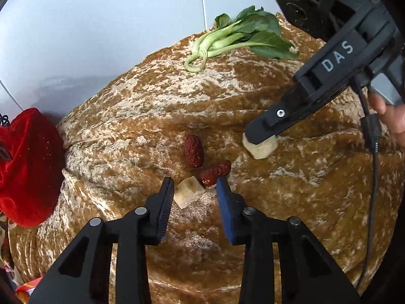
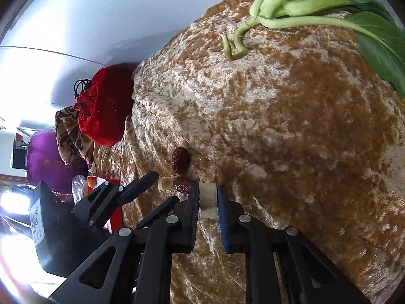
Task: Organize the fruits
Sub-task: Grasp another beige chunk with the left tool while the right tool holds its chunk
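Note:
On the brown velvet cloth point(image 1: 253, 96) lie two red dates, one upright point(image 1: 193, 151) and one lying across point(image 1: 214, 172). A pale fruit chunk point(image 1: 188, 191) sits between the open fingers of my left gripper point(image 1: 195, 185), touching neither clearly. My right gripper point(image 2: 208, 195) is shut on a second pale fruit chunk point(image 2: 208, 197), which rests on or just above the cloth; it also shows in the left wrist view point(image 1: 260, 146). In the right wrist view I see the left gripper's fingers point(image 2: 149, 179), the first chunk point(image 2: 165, 183) and both dates point(image 2: 181, 160), point(image 2: 182, 186).
A bunch of green bok choy point(image 1: 240, 35) lies at the far side of the cloth, also in the right wrist view point(image 2: 316, 7). A red velvet pouch point(image 1: 25, 167) sits off the cloth's left edge. A purple bag point(image 2: 50, 162) and clutter lie beyond it.

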